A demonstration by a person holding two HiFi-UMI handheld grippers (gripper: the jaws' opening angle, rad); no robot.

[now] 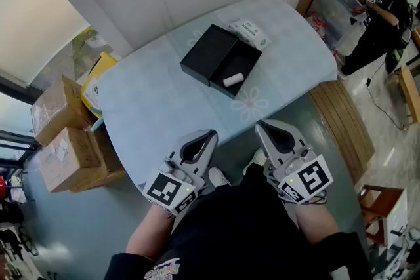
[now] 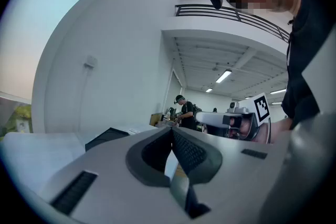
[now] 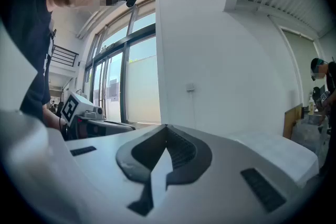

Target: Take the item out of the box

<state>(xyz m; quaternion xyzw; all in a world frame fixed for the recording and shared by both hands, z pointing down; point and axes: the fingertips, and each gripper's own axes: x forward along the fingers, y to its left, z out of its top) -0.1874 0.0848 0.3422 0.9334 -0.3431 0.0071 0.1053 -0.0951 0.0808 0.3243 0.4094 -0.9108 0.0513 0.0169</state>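
An open black box (image 1: pixel 237 66) lies on the table (image 1: pixel 164 101), its lid (image 1: pixel 208 52) lying flat beside it on the left. Inside the box rests a small white cylindrical item (image 1: pixel 233 80). My left gripper (image 1: pixel 211 134) and right gripper (image 1: pixel 258 124) are both held low at the table's near edge, well short of the box, with their jaws shut and nothing between them. In the left gripper view the shut gripper (image 2: pixel 171 131) points toward the dark box (image 2: pixel 107 137); the right gripper (image 3: pixel 166 129) points at the wall and table top.
A white packet with green print (image 1: pixel 250 31) lies just behind the box. Cardboard boxes (image 1: pixel 65 141) and a yellow bag (image 1: pixel 98 79) sit on the floor at left. A wooden bench (image 1: pixel 341 118) stands at right. A person (image 1: pixel 377 10) stands at the far right.
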